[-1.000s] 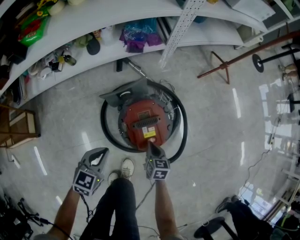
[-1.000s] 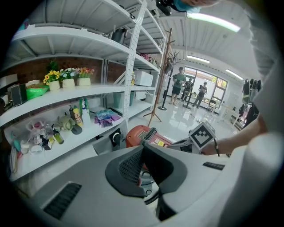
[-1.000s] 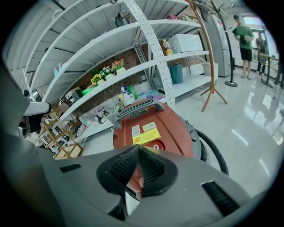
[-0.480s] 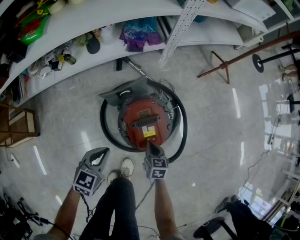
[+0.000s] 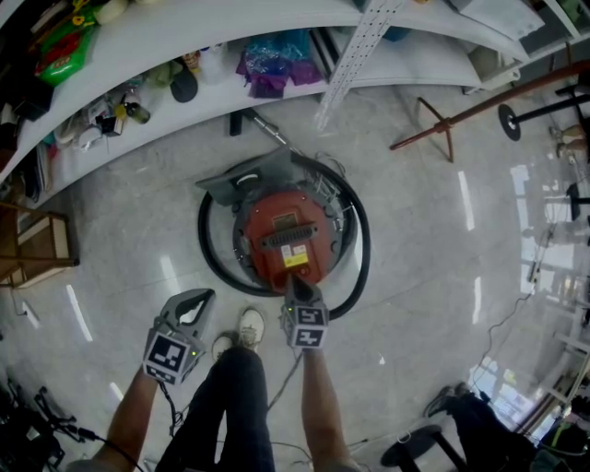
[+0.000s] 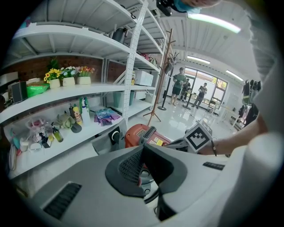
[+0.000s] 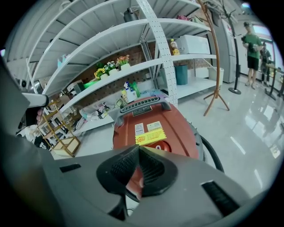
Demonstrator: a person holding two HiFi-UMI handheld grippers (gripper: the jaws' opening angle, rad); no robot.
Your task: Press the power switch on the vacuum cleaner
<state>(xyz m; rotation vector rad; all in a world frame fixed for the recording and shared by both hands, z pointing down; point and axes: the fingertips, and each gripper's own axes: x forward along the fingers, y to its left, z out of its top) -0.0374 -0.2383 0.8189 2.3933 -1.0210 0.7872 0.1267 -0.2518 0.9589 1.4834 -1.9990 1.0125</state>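
While closed, right gripper at vacuum.

**Red vacuum cleaner on a pale grey floor**

The vacuum cleaner has a red body with a dark grey grille on top, and its label is yellow. The hose around it is black. The floor is pale grey and glossy, with white streaks of light. The left gripper and the right gripper are grey with black ribbed pads, and each carries a black-and-white pattern of squares. The shelves are white; on them lie a purple bag and a green packet. The trousers are dark, the shoe is white.
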